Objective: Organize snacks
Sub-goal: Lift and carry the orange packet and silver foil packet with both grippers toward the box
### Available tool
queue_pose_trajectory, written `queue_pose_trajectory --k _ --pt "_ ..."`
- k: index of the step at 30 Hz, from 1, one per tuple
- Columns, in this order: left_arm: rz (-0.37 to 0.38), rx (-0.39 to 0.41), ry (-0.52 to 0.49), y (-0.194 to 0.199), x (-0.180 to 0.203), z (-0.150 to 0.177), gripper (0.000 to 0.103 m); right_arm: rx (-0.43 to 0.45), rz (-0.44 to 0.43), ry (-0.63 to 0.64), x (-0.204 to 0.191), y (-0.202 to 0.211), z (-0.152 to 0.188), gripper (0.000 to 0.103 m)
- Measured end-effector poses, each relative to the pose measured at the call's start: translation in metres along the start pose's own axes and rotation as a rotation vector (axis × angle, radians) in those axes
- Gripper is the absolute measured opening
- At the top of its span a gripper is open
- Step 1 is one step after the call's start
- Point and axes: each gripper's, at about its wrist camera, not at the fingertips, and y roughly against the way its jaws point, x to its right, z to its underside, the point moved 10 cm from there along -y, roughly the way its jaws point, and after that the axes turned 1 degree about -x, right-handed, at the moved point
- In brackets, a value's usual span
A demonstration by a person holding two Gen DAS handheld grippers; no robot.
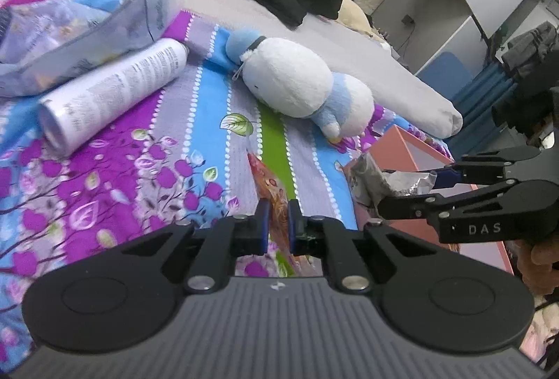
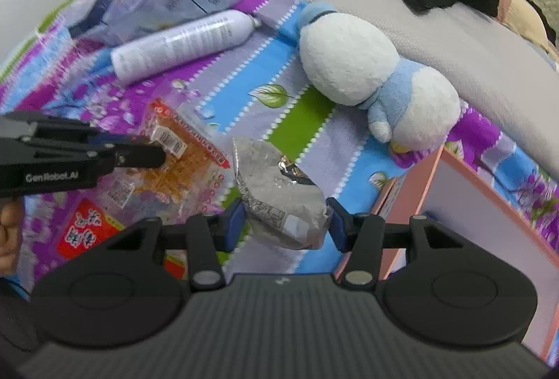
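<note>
Blue pads of the right gripper (image 2: 284, 225) pinch a silver packet (image 2: 279, 194) above the bedspread (image 2: 244, 92), beside the pink box (image 2: 489, 190) at the bed's edge. Left gripper (image 1: 278, 225) is clamped on an orange snack bag (image 1: 276, 201) that hangs from it. Best to carry both over the box and let go only once inside. Both grippers point downward, the right more steeply.

Clear packet of orange crackers (image 2: 174, 166) with red print, hanging edge-on, pinched at one edge, off the flowered bedspread. Crumpled silver packet (image 2: 279, 194) to its right, squeezed at both sides, near a pink box (image 2: 415, 190).
</note>
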Motion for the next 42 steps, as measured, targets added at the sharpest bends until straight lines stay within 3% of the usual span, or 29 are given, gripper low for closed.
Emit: queue_pose_trajectory --k 10,17,28,33,37,38,40,42 --pt "-0.012 -0.013 0.014 0.068 -0.002 0.043 0.012 0.066 -0.035 -0.097 -0.040 0.037 0.046 0.053" --pt "-0.014 -0.066 0.038 0.095 -0.010 0.087 0.012 0.098 -0.054 -0.148 -0.074 0.054 0.090 0.053" --pt "-0.019 -0.139 0.050 0.110 -0.017 0.141 0.012 0.095 -0.081 -0.322 -0.131 0.026 0.167 0.052" --pt "0.004 -0.156 0.078 0.107 -0.014 0.152 0.013 0.154 -0.020 -0.353 -0.140 0.030 0.174 0.052" --pt "-0.024 -0.166 0.074 0.099 -0.013 0.160 0.014 0.173 0.019 -0.356 -0.145 0.029 0.178 0.052" --pt "-0.029 -0.173 0.074 0.097 -0.013 0.161 0.016 0.175 0.022 -0.360 -0.146 0.029 0.179 0.052" --pt "-0.056 -0.186 0.072 0.093 -0.015 0.164 0.036 0.177 0.017 -0.372 -0.145 0.029 0.181 0.052" --pt "-0.069 -0.197 0.073 0.089 -0.016 0.168 0.043 0.182 0.008 -0.383 -0.144 0.030 0.182 0.052"
